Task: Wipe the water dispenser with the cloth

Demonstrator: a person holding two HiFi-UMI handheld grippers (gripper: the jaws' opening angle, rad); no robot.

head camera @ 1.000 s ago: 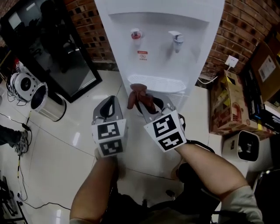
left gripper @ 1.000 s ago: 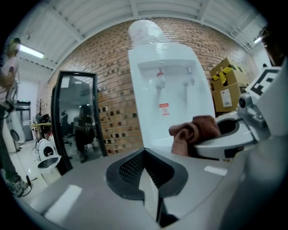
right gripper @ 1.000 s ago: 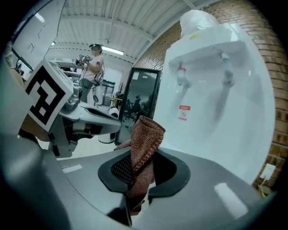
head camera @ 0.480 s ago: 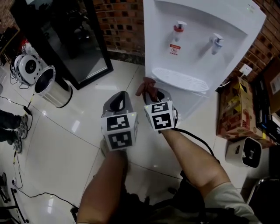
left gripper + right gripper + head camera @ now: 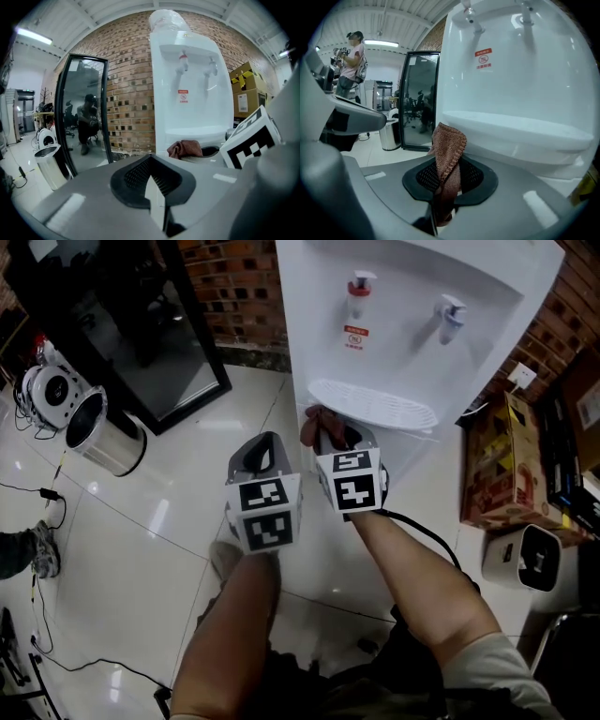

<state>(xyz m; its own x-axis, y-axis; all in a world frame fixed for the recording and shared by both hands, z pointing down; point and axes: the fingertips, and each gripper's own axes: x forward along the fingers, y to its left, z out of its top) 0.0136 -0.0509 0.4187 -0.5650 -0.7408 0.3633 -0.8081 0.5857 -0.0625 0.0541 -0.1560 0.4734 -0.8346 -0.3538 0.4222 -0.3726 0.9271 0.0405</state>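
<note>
The white water dispenser stands against the brick wall, with a red tap, a blue tap and a ribbed drip tray. My right gripper is shut on a brown cloth, whose bunched top sticks up beside the tray's left front corner. In the right gripper view the cloth hangs between the closed jaws of that gripper, just short of the tray ledge. My left gripper hovers to the left, shut and holding nothing.
A black-framed glass door leans on the wall at left, with a steel bin and a white round device beside it. Cardboard boxes and a white appliance stand right of the dispenser. A person stands far off.
Both grippers have sunk a little. The right one has rolled more upright and carried the cloth to the tray's left front corner. Both grips are unchanged.
</note>
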